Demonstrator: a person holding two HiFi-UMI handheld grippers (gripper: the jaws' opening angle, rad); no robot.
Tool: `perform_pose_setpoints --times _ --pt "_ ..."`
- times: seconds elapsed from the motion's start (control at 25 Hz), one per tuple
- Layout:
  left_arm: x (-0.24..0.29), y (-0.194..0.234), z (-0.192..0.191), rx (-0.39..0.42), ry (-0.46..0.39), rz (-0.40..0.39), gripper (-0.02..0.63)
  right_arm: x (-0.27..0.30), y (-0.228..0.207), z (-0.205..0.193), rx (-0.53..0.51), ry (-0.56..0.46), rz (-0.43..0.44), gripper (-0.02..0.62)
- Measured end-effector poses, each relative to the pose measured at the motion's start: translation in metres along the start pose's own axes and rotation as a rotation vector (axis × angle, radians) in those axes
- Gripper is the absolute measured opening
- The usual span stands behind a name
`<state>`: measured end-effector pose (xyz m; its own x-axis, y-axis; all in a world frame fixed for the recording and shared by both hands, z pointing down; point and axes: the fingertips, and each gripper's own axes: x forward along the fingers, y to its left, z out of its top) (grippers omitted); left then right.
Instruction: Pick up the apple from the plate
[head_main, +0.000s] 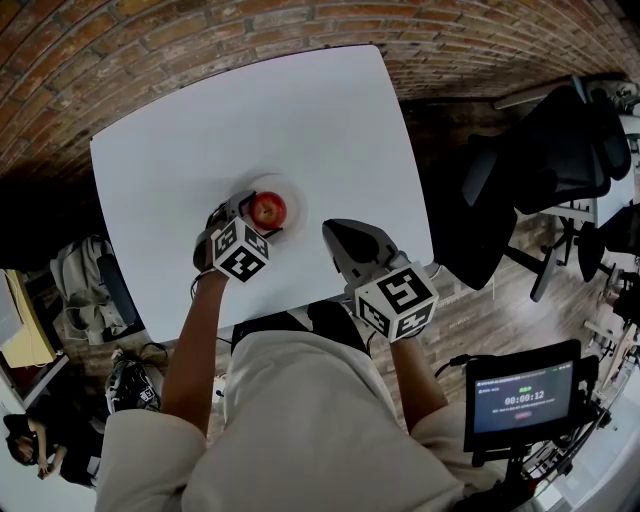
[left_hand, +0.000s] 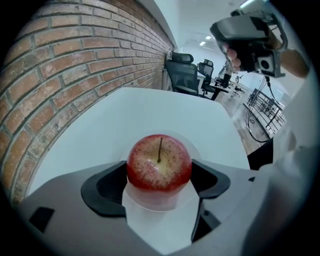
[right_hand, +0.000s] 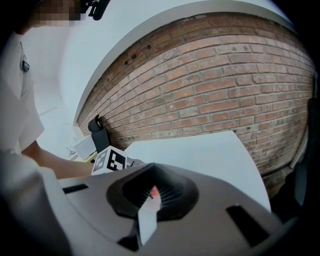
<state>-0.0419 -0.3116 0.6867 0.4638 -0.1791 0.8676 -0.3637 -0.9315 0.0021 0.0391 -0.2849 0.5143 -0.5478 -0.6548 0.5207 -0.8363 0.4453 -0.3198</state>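
Left gripper (left_hand: 159, 175) clamps the red apple (left_hand: 159, 162) on its white plate (left_hand: 160, 201); a straight lift looks next. Right gripper (right_hand: 149, 200) idles, jaws together.

The monitor (head_main: 522, 398) shows a timer reading 00:00:12.

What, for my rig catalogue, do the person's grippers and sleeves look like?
The left gripper and right gripper are both grey shells with black pads. Each carries a white cube with black square markers. The person wears a pale short-sleeved shirt.
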Motion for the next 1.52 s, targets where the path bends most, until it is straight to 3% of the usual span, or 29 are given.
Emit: perform_pose_setpoints --times 1.04,1.52 --pt "-0.003 0.003 0.001 -0.01 -0.019 0.028 0.394 -0.001 -0.001 -0.002 -0.005 -0.002 0.004 0.0" --pt "-0.037 0.003 0.016 -0.065 -0.093 0.09 0.394 -0.011 0.01 0.01 -0.046 -0.04 0.033 0.0"
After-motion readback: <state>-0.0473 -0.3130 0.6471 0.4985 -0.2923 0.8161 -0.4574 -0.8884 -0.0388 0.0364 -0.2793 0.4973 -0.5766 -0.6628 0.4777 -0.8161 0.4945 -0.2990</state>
